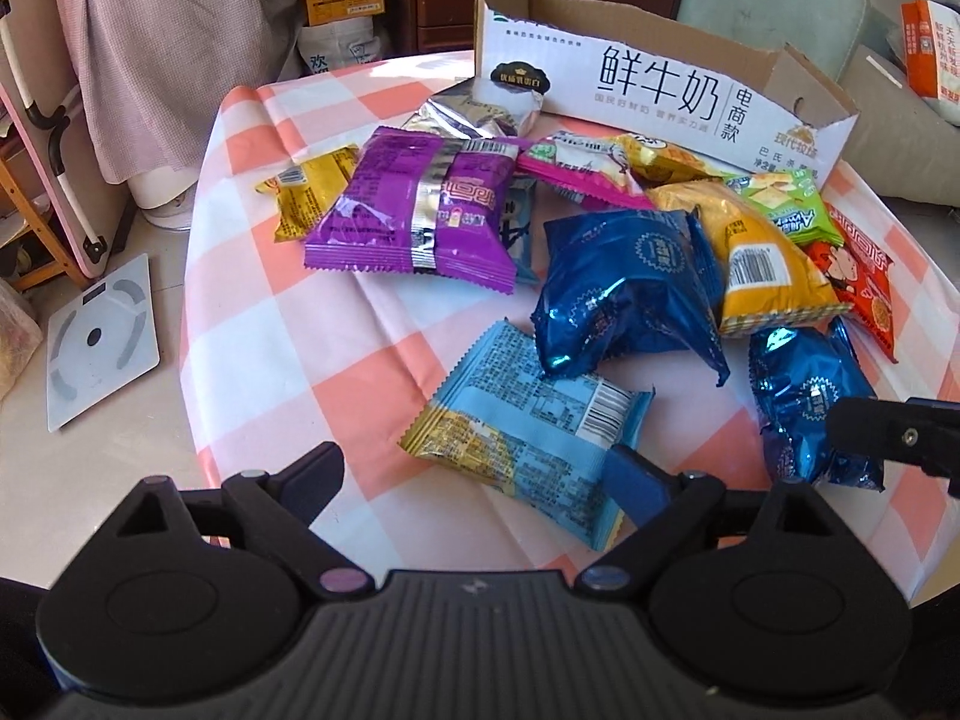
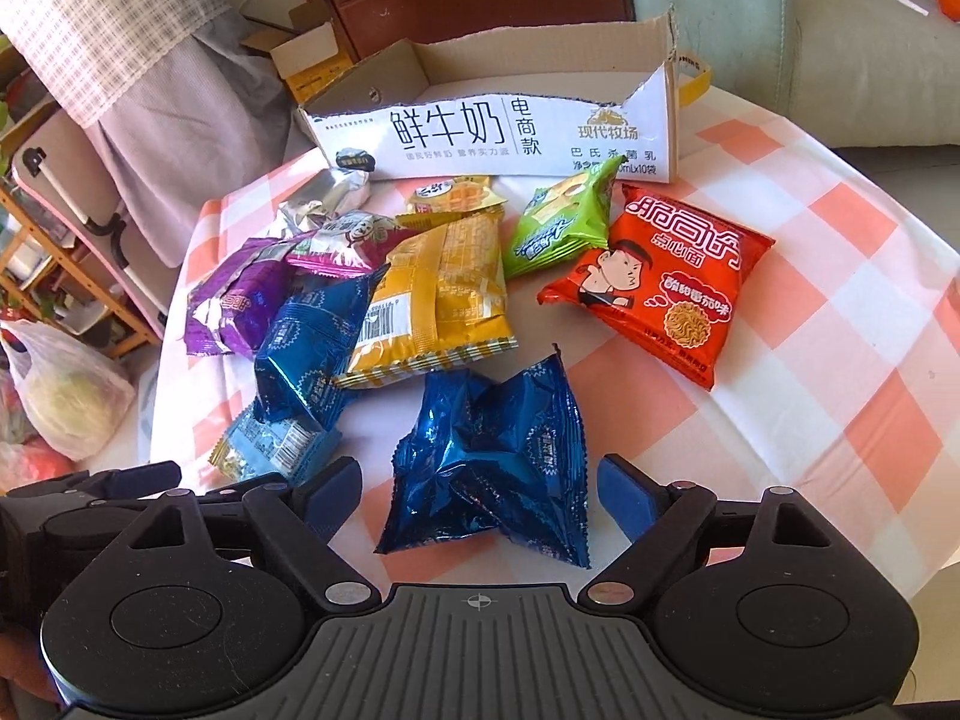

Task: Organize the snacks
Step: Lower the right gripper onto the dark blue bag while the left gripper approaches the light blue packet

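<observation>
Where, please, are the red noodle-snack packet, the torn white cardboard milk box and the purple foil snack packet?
Red noodle-snack packet [image 2: 660, 294]: right wrist view, on its printed front.
Torn white cardboard milk box [image 2: 480, 132]: right wrist view, on its lettered front wall.
Purple foil snack packet [image 1: 414, 210]: left wrist view, on its back face.

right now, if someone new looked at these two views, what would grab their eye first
A jumble of bright snack packets fills the middle of the pink checked tablecloth, with the red noodle packet lying apart on the right. Behind the pile stands the torn white milk carton box, open-topped with nothing visible inside. Nearest, a crumpled dark blue packet lies just ahead of the right gripper, whose jaws are spread wide.
</observation>
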Demonstrator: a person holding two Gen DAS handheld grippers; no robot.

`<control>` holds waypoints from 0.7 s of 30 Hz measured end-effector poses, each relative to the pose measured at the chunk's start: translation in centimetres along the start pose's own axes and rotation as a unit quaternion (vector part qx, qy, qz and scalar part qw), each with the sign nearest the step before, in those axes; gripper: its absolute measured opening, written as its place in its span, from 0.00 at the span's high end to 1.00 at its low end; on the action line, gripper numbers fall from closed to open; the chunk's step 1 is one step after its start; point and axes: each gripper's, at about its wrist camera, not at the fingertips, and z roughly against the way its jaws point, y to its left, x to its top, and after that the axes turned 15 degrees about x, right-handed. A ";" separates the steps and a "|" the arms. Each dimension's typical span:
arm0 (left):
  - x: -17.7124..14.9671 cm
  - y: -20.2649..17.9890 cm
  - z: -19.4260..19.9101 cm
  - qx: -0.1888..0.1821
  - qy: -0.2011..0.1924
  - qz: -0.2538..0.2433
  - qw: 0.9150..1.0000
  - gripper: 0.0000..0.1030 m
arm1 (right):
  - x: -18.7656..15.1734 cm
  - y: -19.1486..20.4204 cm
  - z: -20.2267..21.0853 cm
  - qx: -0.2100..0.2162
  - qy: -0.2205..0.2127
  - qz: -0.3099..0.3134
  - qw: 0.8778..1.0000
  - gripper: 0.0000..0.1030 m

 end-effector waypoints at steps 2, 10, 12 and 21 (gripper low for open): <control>0.1 -0.2 -0.1 -0.002 -0.001 0.001 1.000 0.09 | 0.2 -0.5 -0.1 -0.006 -0.001 -0.016 1.000 0.14; 0.0 -1.8 -0.6 0.001 -0.005 -0.017 1.000 0.08 | 0.6 -0.6 -2.2 -0.032 0.018 -0.037 0.999 0.10; 0.0 -1.9 -0.8 0.005 -0.005 -0.019 1.000 0.06 | 0.6 -0.3 -2.8 -0.037 0.025 -0.035 0.998 0.10; -0.2 -2.5 -1.2 0.009 -0.014 -0.021 1.000 0.04 | 0.3 0.1 -4.5 -0.066 0.043 -0.028 0.997 0.10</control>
